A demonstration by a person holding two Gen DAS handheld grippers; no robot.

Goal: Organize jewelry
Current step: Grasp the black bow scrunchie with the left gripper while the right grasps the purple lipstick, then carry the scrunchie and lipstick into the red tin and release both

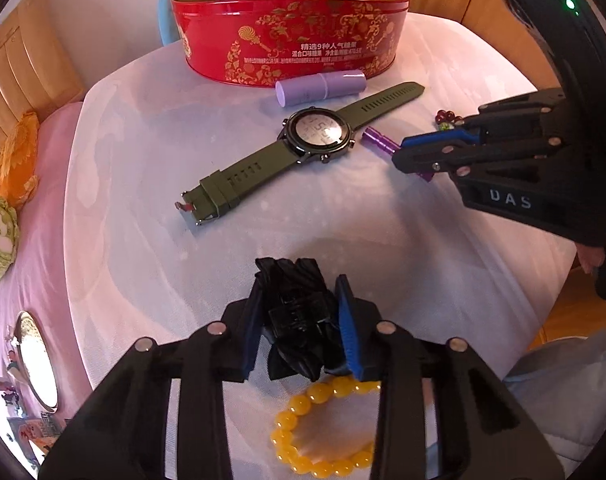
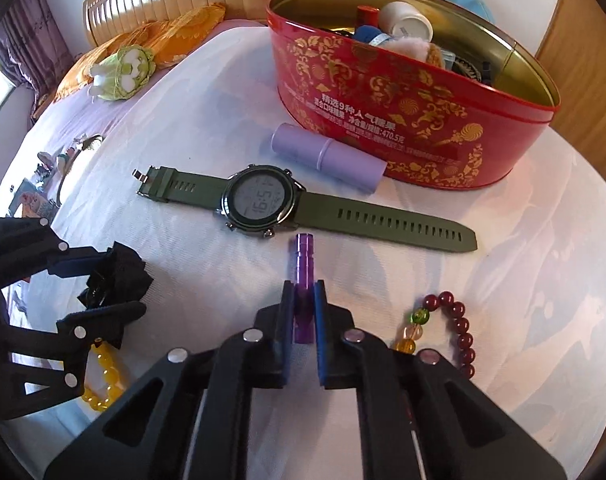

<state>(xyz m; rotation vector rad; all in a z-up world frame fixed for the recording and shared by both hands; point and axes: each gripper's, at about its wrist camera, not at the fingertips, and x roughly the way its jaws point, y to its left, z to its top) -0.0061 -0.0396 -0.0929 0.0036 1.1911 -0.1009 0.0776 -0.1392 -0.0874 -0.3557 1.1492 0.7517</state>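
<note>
My left gripper [image 1: 301, 312] is shut on a black bow hair clip [image 1: 295, 304], low over the white cloth; it also shows in the right wrist view [image 2: 115, 276]. A yellow bead bracelet [image 1: 303, 432] lies under it. My right gripper [image 2: 304, 316] is shut on a small purple metal tube [image 2: 303, 264]; both also show in the left wrist view, the gripper [image 1: 399, 152] and the tube [image 1: 377, 140]. A green digital watch [image 1: 319, 136] lies flat mid-table. A dark red bead bracelet [image 2: 455, 320] lies right of my right gripper. The red tin [image 2: 403, 120] stands open at the back.
A lilac lipstick tube [image 2: 327, 156] lies against the tin's front. The tin holds a white cup [image 2: 407, 20] and several other items. A bed with a cabbage plush [image 2: 123, 68] and an oval mirror [image 1: 35, 360] lies left of the table.
</note>
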